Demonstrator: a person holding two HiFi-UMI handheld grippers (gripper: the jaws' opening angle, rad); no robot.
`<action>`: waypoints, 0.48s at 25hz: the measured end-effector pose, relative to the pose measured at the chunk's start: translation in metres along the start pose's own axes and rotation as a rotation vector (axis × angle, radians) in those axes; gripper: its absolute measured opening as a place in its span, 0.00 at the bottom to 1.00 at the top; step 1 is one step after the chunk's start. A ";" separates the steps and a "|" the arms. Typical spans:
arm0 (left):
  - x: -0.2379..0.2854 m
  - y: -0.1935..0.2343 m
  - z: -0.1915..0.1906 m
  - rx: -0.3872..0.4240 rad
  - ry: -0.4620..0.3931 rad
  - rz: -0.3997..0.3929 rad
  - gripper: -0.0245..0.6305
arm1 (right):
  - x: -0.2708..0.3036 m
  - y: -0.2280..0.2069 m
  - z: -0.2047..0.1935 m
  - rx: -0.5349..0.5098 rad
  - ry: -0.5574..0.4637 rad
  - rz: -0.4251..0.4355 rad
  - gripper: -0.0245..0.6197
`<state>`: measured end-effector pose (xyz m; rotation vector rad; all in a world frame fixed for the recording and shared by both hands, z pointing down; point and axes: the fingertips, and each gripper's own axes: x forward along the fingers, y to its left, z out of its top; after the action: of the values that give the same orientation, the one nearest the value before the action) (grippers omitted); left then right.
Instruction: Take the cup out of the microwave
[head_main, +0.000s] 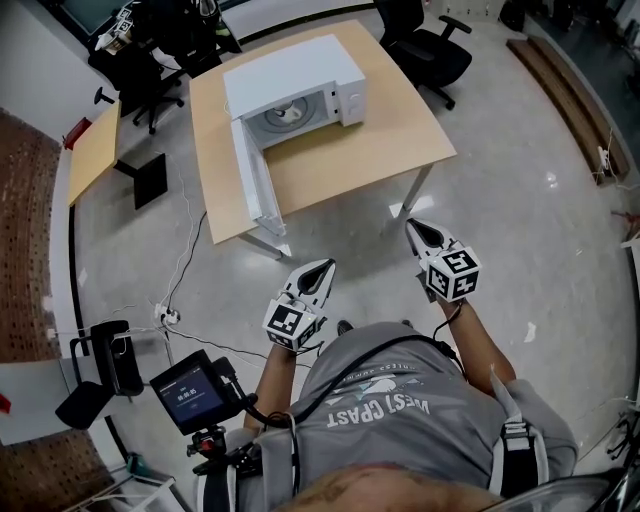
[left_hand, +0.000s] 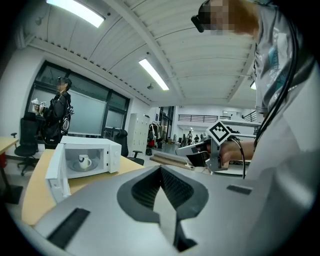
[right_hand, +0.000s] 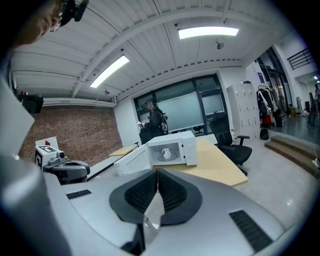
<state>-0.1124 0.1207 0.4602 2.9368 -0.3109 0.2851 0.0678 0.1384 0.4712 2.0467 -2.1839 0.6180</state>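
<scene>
Reaching in with the left claw and the right claw both clenched on nothing, as they are now, may push over the cup that stands inside the open microwave on the tabletop, well apart from them.

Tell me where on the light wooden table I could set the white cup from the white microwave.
Bare tabletop lies in front of the white microwave, right of its open door. Left of the door, just a narrow strip.
</scene>
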 end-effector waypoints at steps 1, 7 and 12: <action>-0.005 0.004 0.005 0.005 -0.011 0.005 0.11 | 0.003 0.003 0.004 -0.007 -0.005 0.000 0.06; -0.049 0.038 0.022 0.029 -0.054 0.049 0.10 | 0.030 0.034 0.037 -0.054 -0.051 -0.002 0.06; -0.082 0.067 0.024 0.082 -0.040 0.096 0.10 | 0.057 0.059 0.062 -0.111 -0.088 0.017 0.06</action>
<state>-0.2022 0.0666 0.4300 3.0166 -0.4570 0.2581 0.0179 0.0653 0.4198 2.0382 -2.2298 0.4052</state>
